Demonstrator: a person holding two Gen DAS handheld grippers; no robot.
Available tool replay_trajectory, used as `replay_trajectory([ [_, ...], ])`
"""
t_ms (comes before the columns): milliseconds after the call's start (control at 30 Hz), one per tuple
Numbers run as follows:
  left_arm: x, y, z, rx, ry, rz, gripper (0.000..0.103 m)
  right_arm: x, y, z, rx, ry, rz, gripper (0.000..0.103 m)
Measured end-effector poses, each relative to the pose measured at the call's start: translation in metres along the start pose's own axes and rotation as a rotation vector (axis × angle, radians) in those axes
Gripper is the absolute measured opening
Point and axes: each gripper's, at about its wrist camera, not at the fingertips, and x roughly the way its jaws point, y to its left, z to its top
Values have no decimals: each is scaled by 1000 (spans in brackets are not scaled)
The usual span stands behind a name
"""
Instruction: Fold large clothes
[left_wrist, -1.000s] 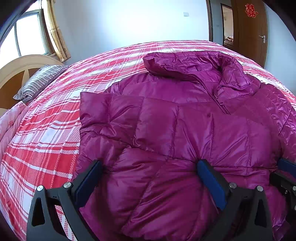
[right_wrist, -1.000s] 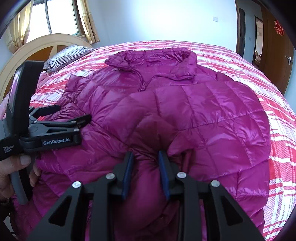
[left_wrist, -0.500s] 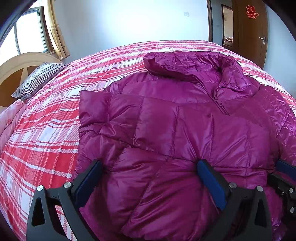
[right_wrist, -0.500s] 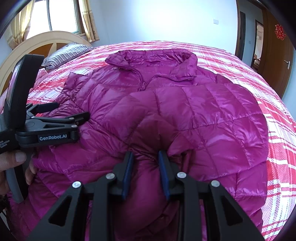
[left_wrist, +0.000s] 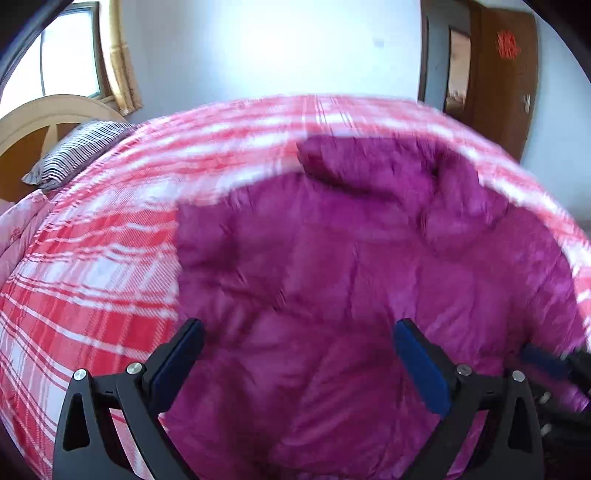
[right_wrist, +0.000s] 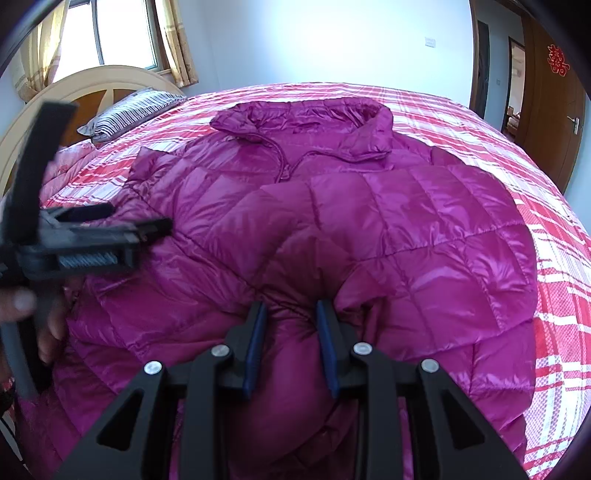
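Note:
A magenta quilted puffer jacket (right_wrist: 369, 229) lies front-up on the bed, collar at the far end; it also shows, blurred, in the left wrist view (left_wrist: 351, 277). My right gripper (right_wrist: 290, 314) is shut on a bunched fold of the jacket's near hem and holds it. My left gripper (left_wrist: 295, 332) is open wide over the jacket's near left part, with nothing between its pads. It shows from the side in the right wrist view (right_wrist: 110, 229), held by a hand at the left. The right gripper's tip (left_wrist: 546, 362) shows at the left wrist view's right edge.
The bed has a red and white plaid cover (right_wrist: 554, 295). A striped pillow (right_wrist: 133, 110) lies by the curved wooden headboard (right_wrist: 74, 88) at the far left. A window (right_wrist: 122, 33) is behind it. A brown door (right_wrist: 554, 110) stands at the right.
My left gripper has risen and pulled back quickly, still open; its view is now blurred. My right gripper keeps its hold and has lifted the hem slightly.

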Motion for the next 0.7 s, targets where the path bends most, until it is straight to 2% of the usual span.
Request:
replay_trajectory([
  [133, 13, 4, 18, 16, -4, 25, 102, 2, 9, 0, -51, 11, -41, 32],
  [200, 30, 0, 16, 44, 27, 28, 102, 2, 10, 0, -58, 9, -51, 32],
  [267, 48, -5, 8, 100, 72, 70, 102, 1, 10, 0, -59, 5, -53, 32],
  [300, 50, -5, 5, 97, 64, 62, 102, 0, 9, 0, -56, 4, -50, 32],
  [367, 51, -1, 3, 75, 58, 38, 102, -3, 7, 1, -51, 7, -29, 33],
  [433, 54, 5, 3, 47, 71, 4, 102, -11, 3, 4, -53, 13, 17, 38],
  [467, 56, 7, 2, 36, 78, -10, 102, -16, -1, 8, -43, 10, 68, 47],
  [500, 58, 8, 2, 28, 84, -20, 102, -22, -5, 13, -38, 4, 107, 53],
  [600, 60, 9, 2, 15, 88, -33, 102, -39, -14, 45, -61, -65, 102, 55],
  [700, 59, 8, 1, 17, 82, -29, 102, -31, -26, 91, -54, -66, 86, 57],
])
